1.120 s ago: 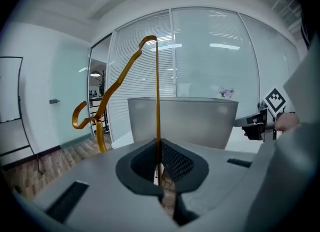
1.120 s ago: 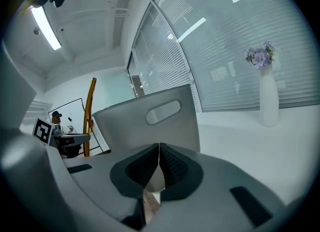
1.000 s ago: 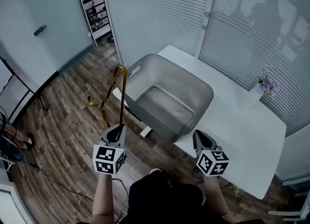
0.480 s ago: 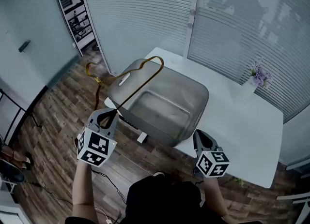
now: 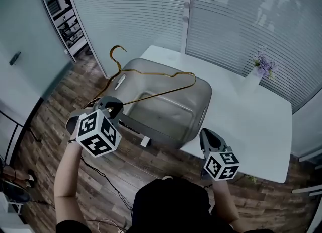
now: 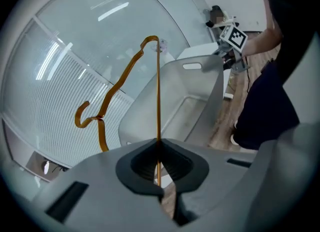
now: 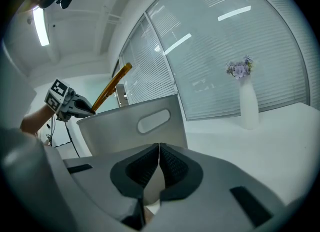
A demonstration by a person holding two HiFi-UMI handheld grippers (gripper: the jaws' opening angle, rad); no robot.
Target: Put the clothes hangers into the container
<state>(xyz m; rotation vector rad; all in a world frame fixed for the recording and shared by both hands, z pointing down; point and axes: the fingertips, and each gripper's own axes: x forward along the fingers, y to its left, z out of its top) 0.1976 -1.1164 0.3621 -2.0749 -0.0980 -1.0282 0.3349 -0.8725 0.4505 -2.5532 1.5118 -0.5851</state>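
Deep grey plastic container point(image 5: 166, 131) with rounded corners, smooth walls and a slot handle cut in its end wall; only its own bare bottom visible inside. Standing at the corner of a white surface point(image 5: 251, 121).

Over the container's open top, a thin gold wire hanger point(image 6: 158, 90), lying roughly level, with its hook past the container's far left corner. Not inside: above the rim.

Left claw point(image 6: 159, 161) just outside the container's left wall, clenched on the hanger's wire at one end.

Right claw point(image 7: 158, 156) just beside the container's near right corner, ribbed dark pads pressed together, nothing between them.

White vase of purple flowers point(image 5: 256, 78) well beyond the container's right side on the surface. Brown wood-plank floor point(image 5: 60, 106) to the container's left.
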